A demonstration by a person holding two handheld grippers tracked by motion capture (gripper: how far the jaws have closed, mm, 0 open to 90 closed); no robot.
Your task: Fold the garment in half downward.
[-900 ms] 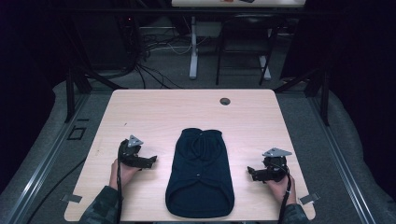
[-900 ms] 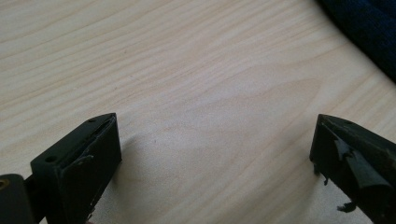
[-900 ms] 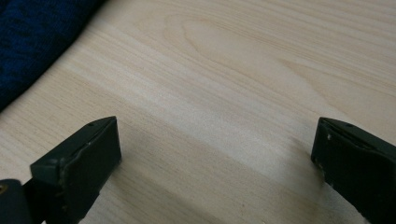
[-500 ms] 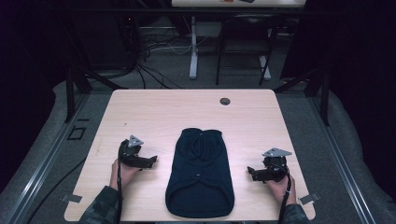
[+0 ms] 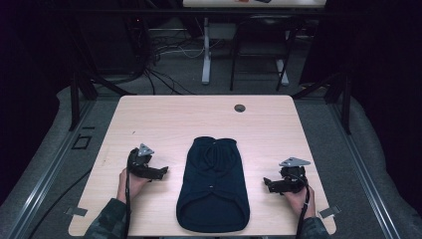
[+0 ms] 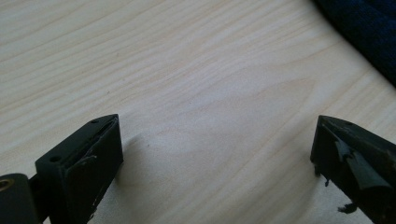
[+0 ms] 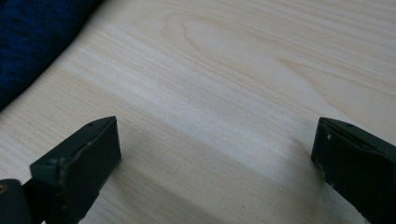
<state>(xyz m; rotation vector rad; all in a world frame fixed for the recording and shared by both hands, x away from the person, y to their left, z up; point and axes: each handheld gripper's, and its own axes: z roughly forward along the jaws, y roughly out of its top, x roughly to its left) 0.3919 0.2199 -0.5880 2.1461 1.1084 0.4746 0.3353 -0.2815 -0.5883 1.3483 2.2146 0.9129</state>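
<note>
Nothing has moved since the earlier high views: both hands rest at the same spots on the light wooden tabletop (image 5: 164, 119), and the dark navy knitted garment (image 5: 213, 184) lies as it did. That garment (it looks like a small sleeveless sweater, though the neckline detail is too dark to read) is spread flat and lengthwise between the two tools, its narrower end pointing away from the person and its wider, rounded hem toward the near edge.

The left tool (image 5: 161, 173) sits just beside the garment's left edge, apart from it, with its jaws spread wide and nothing between them; in the left gripper view only bare wood lies between the jaws, and the cloth (image 6: 364, 32) shows ahead and off to the right. The right tool (image 5: 267, 182) mirrors it near the garment's right edge, also spread and empty, with the cloth (image 7: 32, 42) ahead and to its left.

As I judge it, the work on the garment has not begun: no fold, no lifted edge, no grip. Everything is still to do, starting with each tool reaching inward to take an edge.

Count: one garment, two tools, one tabletop, and one small dark round grommet (image 5: 240, 108) well beyond both tools.
</note>
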